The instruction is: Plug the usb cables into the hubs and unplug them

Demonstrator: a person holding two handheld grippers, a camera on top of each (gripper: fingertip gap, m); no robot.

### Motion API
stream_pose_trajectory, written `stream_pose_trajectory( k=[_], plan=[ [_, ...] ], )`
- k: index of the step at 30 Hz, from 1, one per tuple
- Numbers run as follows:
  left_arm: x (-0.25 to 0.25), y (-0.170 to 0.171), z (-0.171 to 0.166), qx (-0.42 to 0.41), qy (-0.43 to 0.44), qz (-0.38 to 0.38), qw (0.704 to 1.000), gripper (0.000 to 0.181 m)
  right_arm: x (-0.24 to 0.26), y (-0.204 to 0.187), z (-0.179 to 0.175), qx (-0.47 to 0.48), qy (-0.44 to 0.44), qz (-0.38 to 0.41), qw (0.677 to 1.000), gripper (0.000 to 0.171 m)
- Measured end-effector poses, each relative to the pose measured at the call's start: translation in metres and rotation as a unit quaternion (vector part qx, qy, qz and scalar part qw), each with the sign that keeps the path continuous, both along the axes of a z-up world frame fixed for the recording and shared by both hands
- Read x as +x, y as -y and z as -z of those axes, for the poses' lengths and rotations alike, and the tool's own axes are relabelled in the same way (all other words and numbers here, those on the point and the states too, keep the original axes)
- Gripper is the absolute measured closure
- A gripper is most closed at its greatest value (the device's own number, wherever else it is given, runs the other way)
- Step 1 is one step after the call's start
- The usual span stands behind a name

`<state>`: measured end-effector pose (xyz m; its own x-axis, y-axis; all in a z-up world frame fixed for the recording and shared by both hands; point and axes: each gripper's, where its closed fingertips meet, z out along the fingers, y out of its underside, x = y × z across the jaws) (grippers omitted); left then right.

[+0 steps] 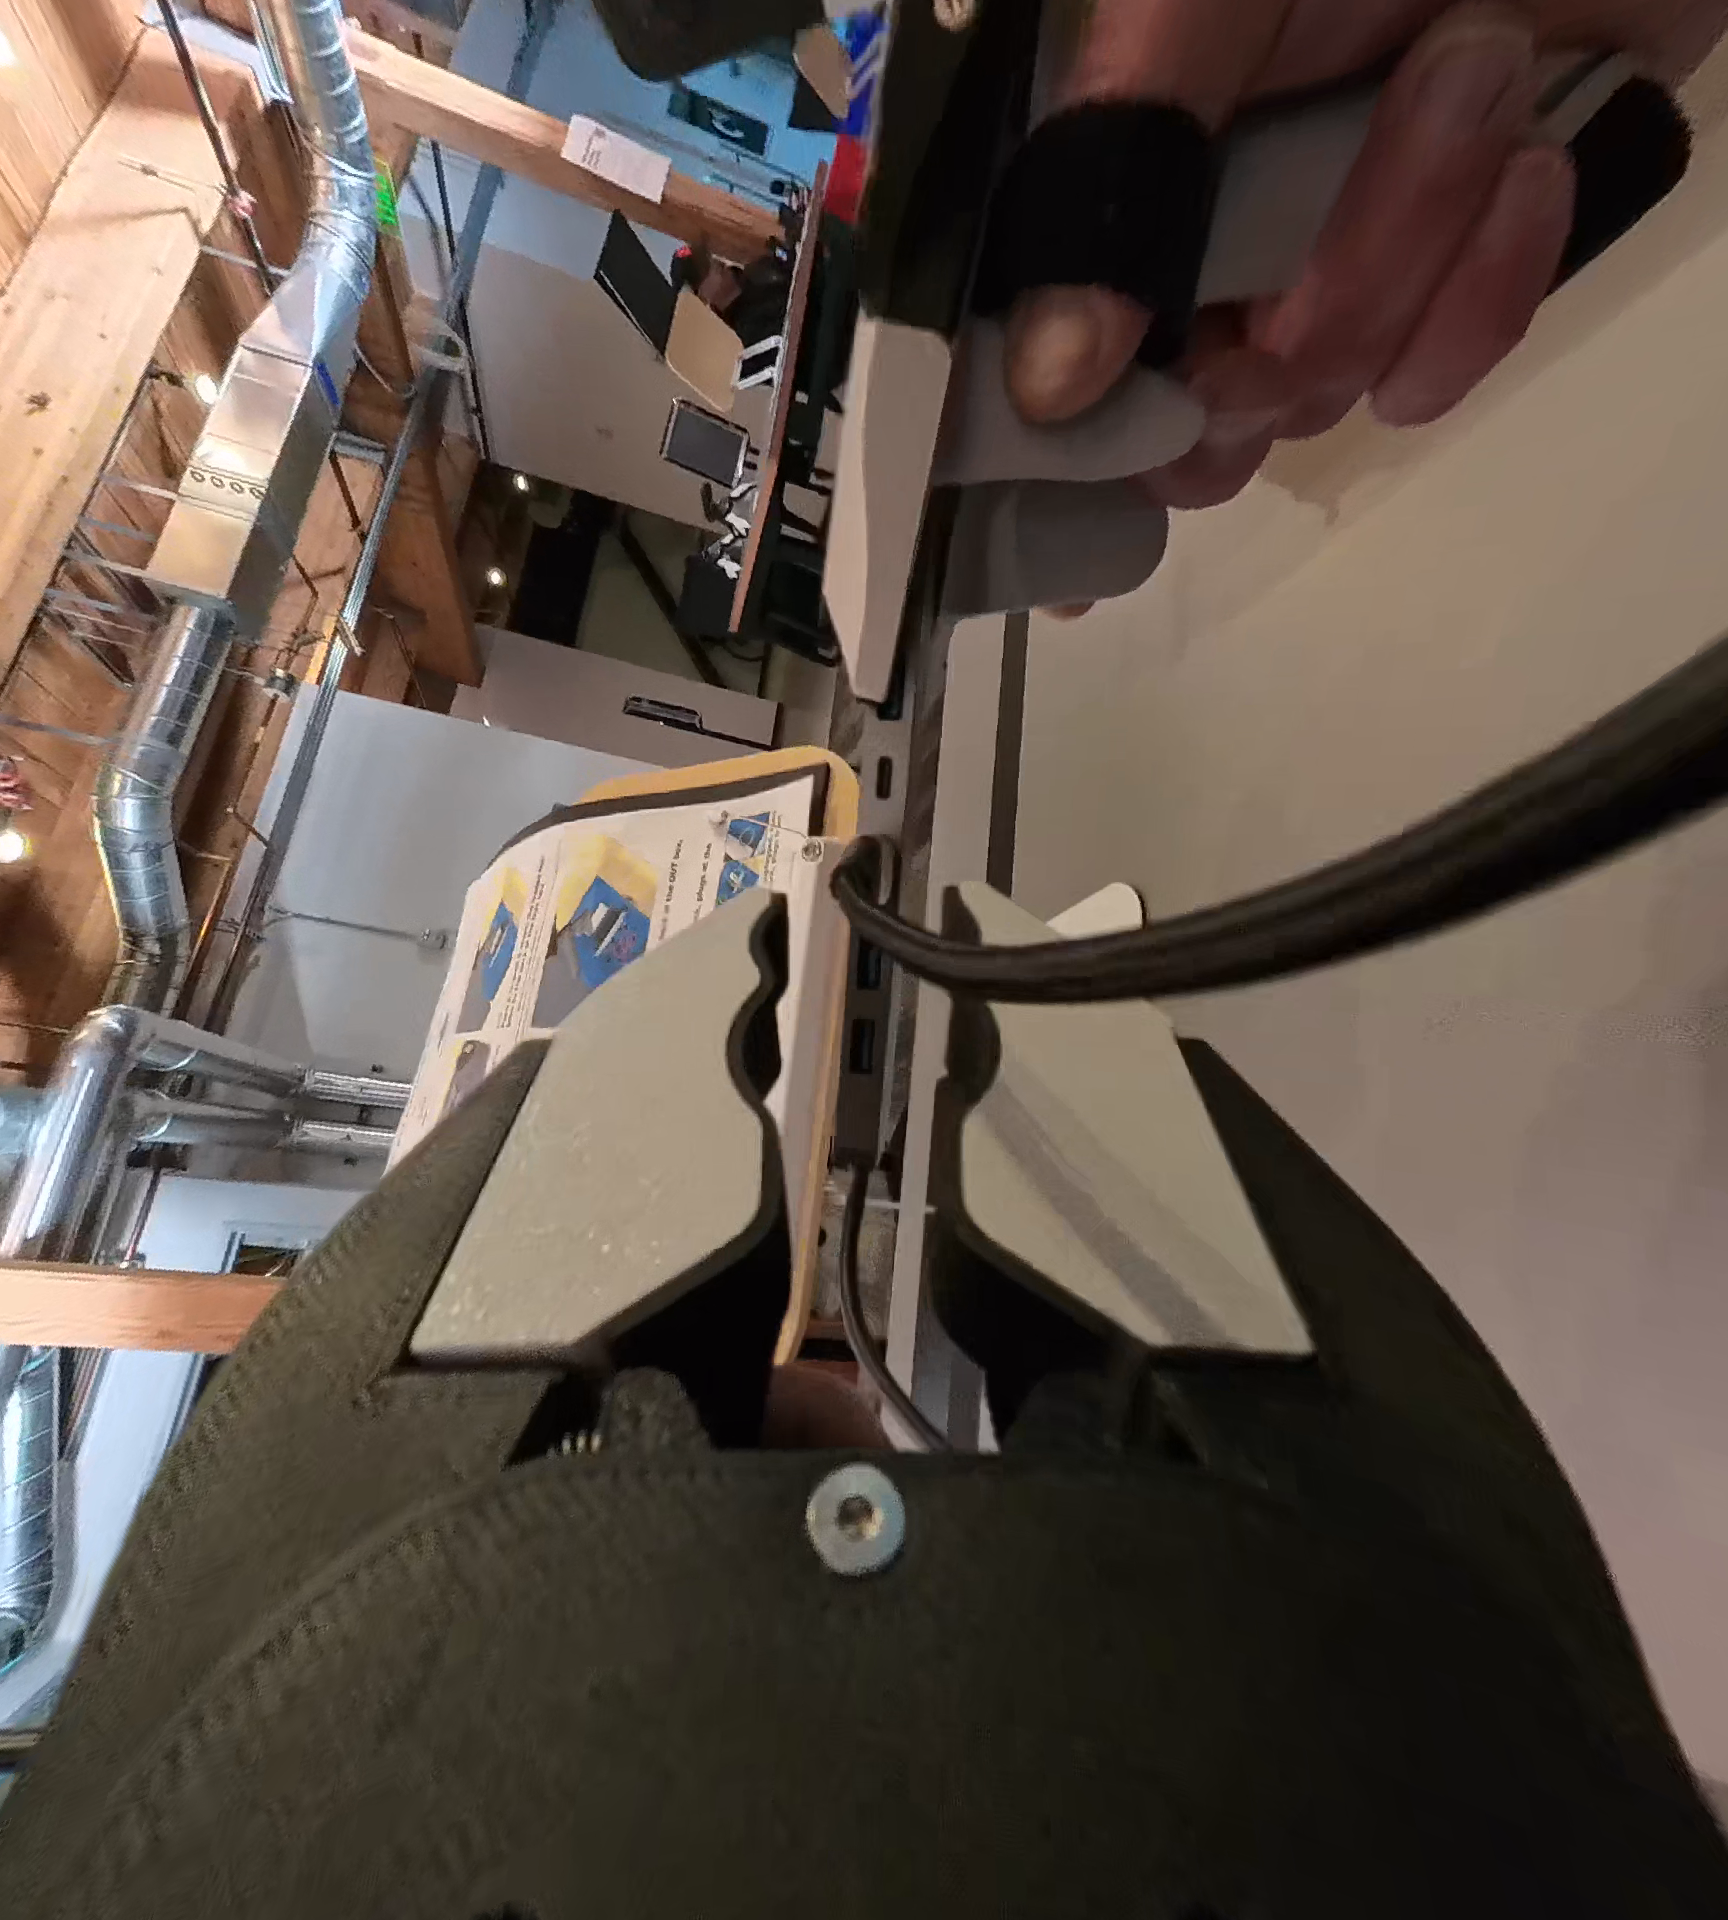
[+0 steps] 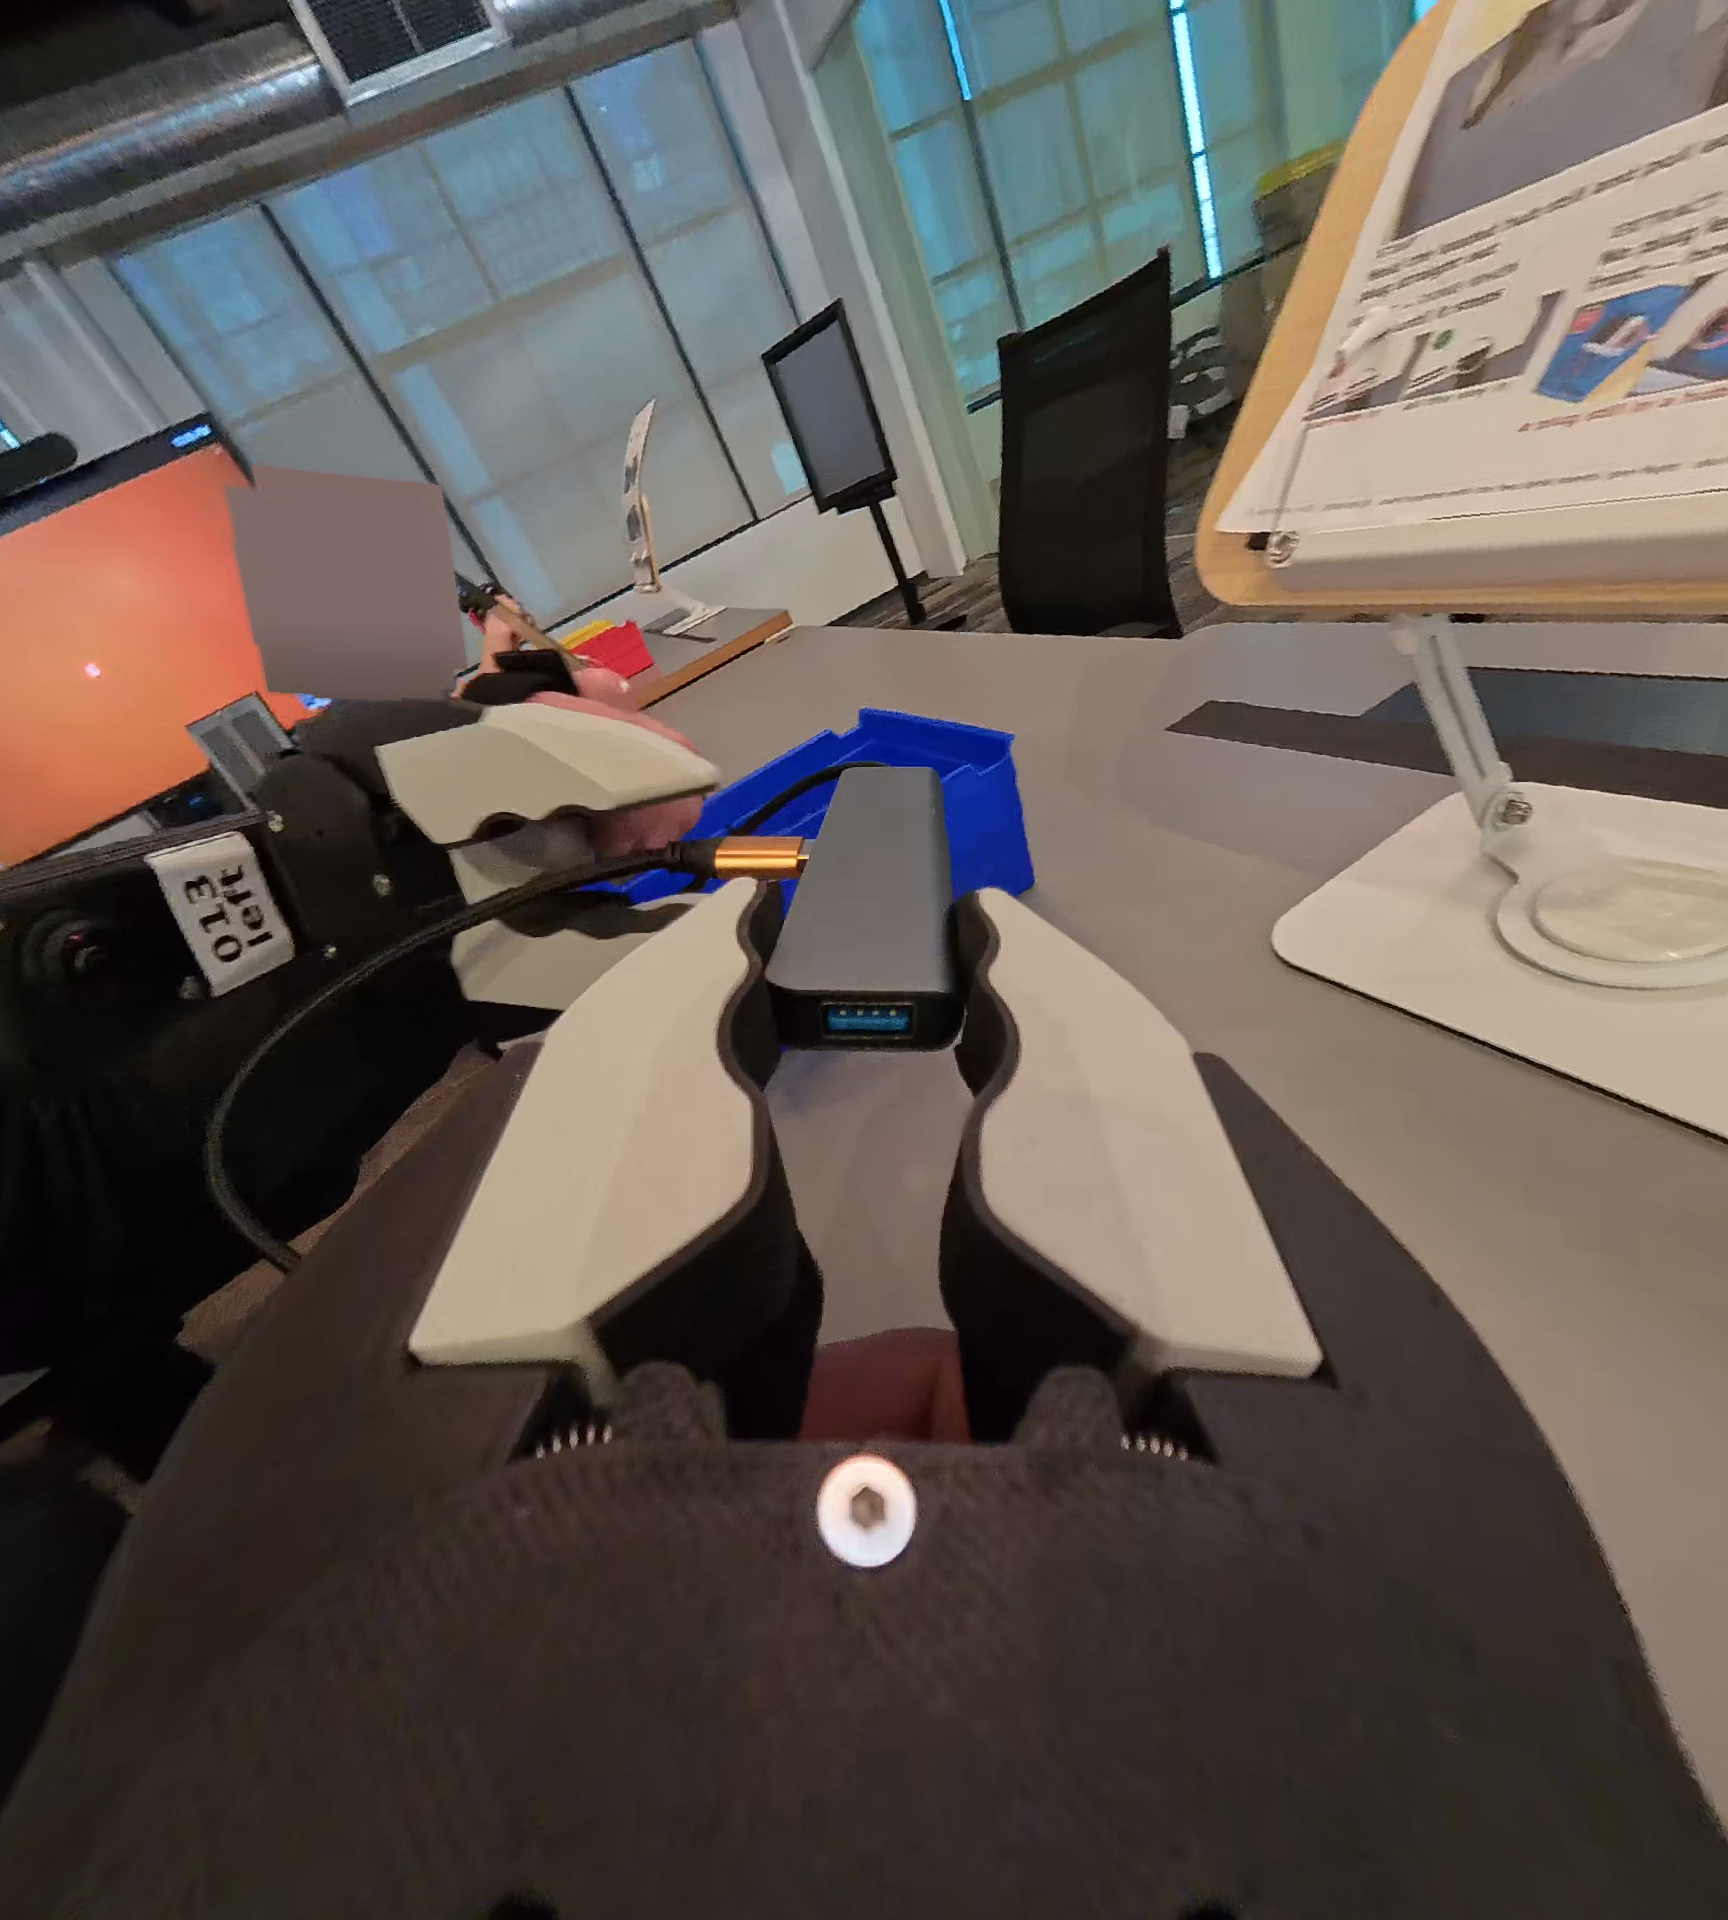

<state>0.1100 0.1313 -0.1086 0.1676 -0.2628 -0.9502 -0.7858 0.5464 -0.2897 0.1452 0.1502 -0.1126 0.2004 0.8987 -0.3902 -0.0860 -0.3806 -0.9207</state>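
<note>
While the right gripper [image 2: 865, 966] has its fingers clamped on the near end of the dark grey hub [image 2: 875, 894], the hub sticks straight out ahead of it, lifted a bit above the grey surface [image 2: 1255, 1143]. You can see a blue USB port [image 2: 870, 1020] on the end facing the camera, sitting right between the two fingers.

On the hub's left side there's a cable plug with a gold-coloured collar [image 2: 756, 859] pushed up against the side ports. Can't really tell if it's fully seated or just touching. Its black cable [image 2: 340, 1008] loops back down to the left.

The left gripper [image 2: 569, 821] comes in from the left, with its fingers sitting around the cable just behind that plug. From its own camera, the left gripper [image 1: 865, 940] is rolled sideways, the cable [image 1: 1359, 894] runs across between the fingers, and there's a visible gap between them, so I honestly can't tell if it's pinching the cable or just loosely around it. The hub's [image 1: 865, 1039] edge with a row of ports runs through that gap.

Behind the hub there's a blue bin [image 2: 985, 800] on the surface, and a tilted wooden board with a printed sheet [image 2: 1566, 312] stands on a white stand [image 2: 1462, 935] to the right.
</note>
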Motion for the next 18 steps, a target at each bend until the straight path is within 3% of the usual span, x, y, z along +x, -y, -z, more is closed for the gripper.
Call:
stream_pose_trajectory(
  k=[4, 18],
  plan=[
    [0.0053, 0.0030, -0.0044, 0.011, 0.000, 0.001, 1.000, 0.173, 0.0027, -0.0010, -0.0014, 0.004, -0.002, 0.000, 1.000, 0.139],
    [0.0044, 0.0070, -0.0035, -0.011, 0.015, 0.018, 1.000, 0.175, 0.0018, 0.0058, -0.0026, 0.040, 0.031, -0.010, 0.999, 0.139]
  ],
)
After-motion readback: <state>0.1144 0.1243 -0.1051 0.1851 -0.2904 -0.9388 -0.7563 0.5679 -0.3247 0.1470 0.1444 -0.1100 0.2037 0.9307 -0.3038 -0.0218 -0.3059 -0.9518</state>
